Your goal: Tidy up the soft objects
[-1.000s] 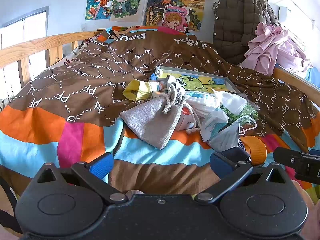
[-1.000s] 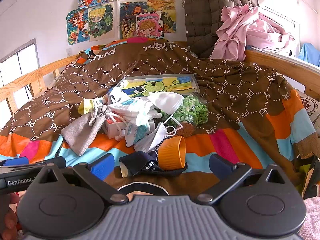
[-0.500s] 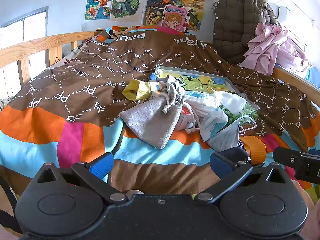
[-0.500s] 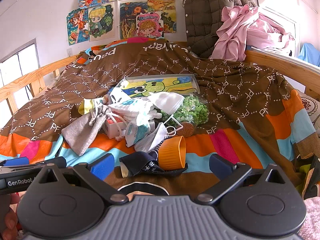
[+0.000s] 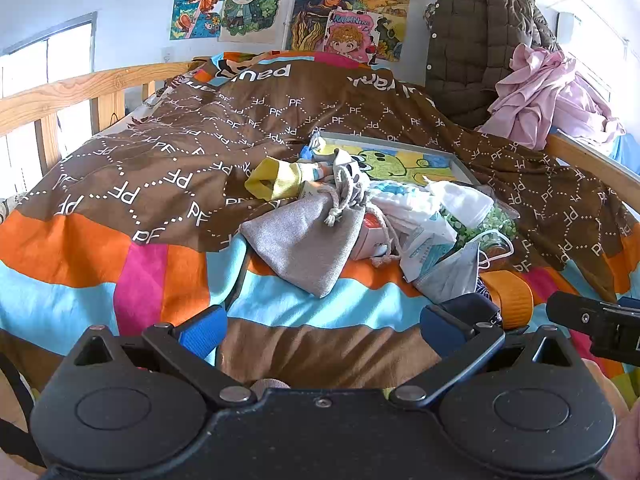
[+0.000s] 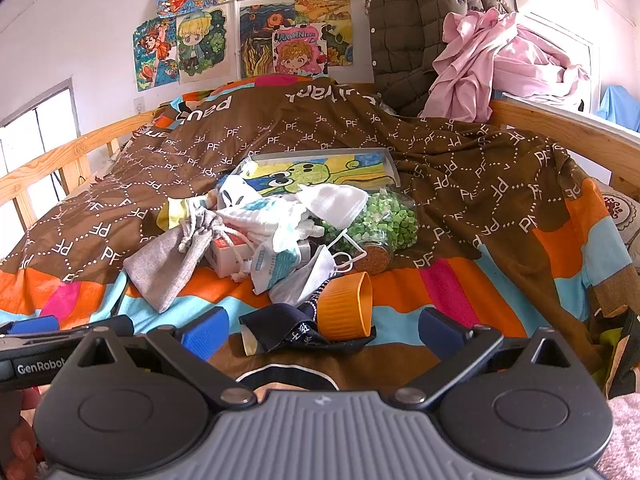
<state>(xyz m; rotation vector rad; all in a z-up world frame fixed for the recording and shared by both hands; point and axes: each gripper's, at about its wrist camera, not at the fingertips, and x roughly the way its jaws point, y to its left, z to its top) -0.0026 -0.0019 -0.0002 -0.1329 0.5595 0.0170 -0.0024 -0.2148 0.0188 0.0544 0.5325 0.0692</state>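
Still short of the pile (image 5: 360, 220), both grippers (image 5: 322, 326) (image 6: 322, 330) gaped empty; taking the near pouch (image 5: 304, 240) alone seemed wisest.

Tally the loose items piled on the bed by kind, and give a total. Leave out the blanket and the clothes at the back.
Grey drawstring pouch: 1
Orange ribbed cup: 1
Jar of green bits: 1
Face masks, one grey-white and one white: 2
Yellow sock: 1
Dark navy cloth: 1
Cartoon picture tray: 1
Small red-and-white box: 1
Total: 9; the white packets in the pile are too tangled to count.
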